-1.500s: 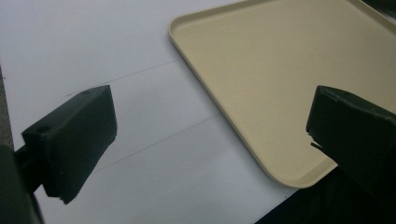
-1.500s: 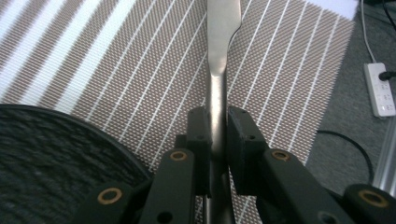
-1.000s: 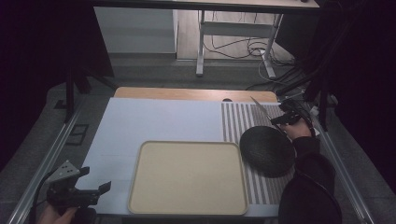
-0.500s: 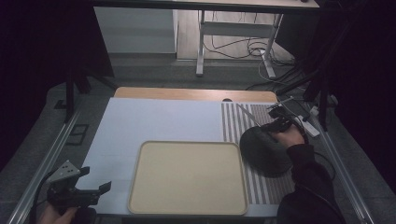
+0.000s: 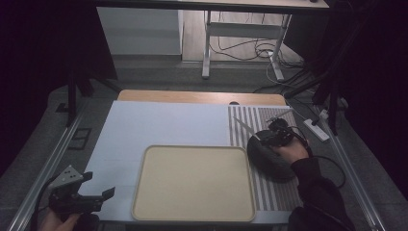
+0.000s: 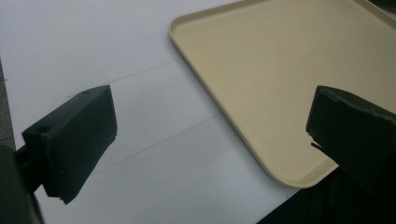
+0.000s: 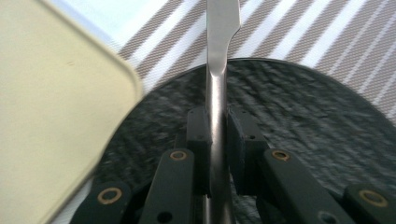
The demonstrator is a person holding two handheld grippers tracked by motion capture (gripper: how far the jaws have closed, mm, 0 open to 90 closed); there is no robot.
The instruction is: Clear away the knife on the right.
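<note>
Right gripper view: right gripper point(image 7: 217, 135) jaws clamped on knife point(image 7: 219, 70) handle, blade pointing away, held above dark plate point(image 7: 303, 116) on striped mat point(image 7: 327, 42), beside tray point(image 7: 46, 102). High view: left gripper point(image 5: 79, 195) at table's near-left corner, jaws wide, holding nothing.

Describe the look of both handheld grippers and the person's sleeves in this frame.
The left gripper is black with a grey three-cornered plate on top; its jaws are blocky black pads. The right gripper has black linkage bars with brass-coloured rivets and a dark trailing cable. The sleeve at the right forearm is dark.
</note>
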